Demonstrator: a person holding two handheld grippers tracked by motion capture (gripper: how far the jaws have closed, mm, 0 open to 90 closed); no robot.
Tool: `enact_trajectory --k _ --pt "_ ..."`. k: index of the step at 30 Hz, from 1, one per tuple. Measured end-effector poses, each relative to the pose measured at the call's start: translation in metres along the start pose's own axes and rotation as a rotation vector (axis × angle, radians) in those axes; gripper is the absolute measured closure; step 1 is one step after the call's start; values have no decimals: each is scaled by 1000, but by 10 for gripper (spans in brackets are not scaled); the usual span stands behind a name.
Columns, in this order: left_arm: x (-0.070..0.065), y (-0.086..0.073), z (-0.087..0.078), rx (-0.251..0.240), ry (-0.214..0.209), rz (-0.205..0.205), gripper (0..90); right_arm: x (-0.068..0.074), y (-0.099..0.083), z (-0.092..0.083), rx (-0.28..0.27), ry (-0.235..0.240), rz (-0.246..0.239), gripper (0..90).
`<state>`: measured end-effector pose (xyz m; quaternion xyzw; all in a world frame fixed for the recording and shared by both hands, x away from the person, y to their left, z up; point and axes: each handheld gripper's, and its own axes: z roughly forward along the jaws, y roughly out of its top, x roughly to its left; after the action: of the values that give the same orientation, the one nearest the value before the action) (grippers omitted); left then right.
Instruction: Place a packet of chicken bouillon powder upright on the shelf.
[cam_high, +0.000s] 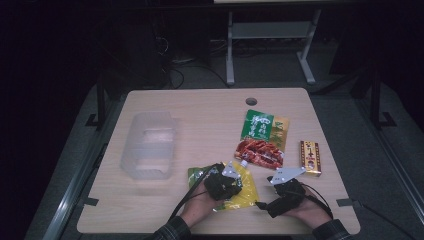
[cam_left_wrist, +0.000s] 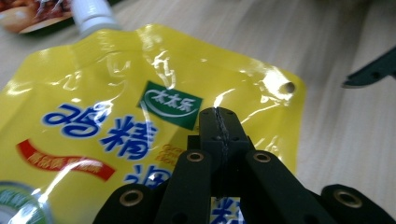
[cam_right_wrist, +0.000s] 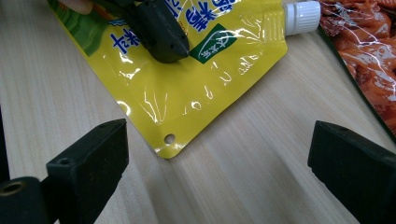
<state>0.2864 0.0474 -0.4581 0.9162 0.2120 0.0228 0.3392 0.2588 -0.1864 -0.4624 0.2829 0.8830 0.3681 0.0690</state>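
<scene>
A yellow spouted pouch (cam_high: 246, 189) with blue lettering lies flat near the table's front edge, its white cap (cam_right_wrist: 301, 16) pointing toward the red snack packet. My left gripper (cam_high: 231, 186) is shut, and its closed tips (cam_left_wrist: 219, 119) sit on top of the pouch (cam_left_wrist: 107, 93) near the green logo, with nothing between them. My right gripper (cam_high: 272, 186) is open just right of the pouch. Its jaws stand wide apart around bare table (cam_right_wrist: 219, 154), in front of the pouch's holed corner (cam_right_wrist: 169, 138).
A green and red snack packet (cam_high: 261, 137) lies beyond the pouch. Right of it is a small yellow and red box (cam_high: 310, 157). A clear plastic container (cam_high: 148, 145) stands at the left. The table (cam_high: 200, 110) has a cable hole (cam_high: 251, 101) at the back.
</scene>
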Motion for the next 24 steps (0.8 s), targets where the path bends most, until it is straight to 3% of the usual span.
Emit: enact_trajectory --k 3,7,11,12,15,19,24 --pt "5 1 -10 -16 11 14 900 0 0 0 -2 -1 5 46" --pt "23 -3 -33 -20 16 48 897 0 -1 0 -3 0 6 46" --pt "45 -7 -47 -20 32 60 744 0 0 0 1 1 2 46" --pt "52 -7 -49 -35 26 44 713 0 0 1 1 1 1 46" --pt "64 -5 -47 -42 30 41 571 0 0 2 5 3 0 47" --pt "76 2 -34 -10 -3 51 355 0 0 2 3 6 4 46" --pt "81 1 -19 21 -22 35 253 -1 -1 1 0 9 2 47"
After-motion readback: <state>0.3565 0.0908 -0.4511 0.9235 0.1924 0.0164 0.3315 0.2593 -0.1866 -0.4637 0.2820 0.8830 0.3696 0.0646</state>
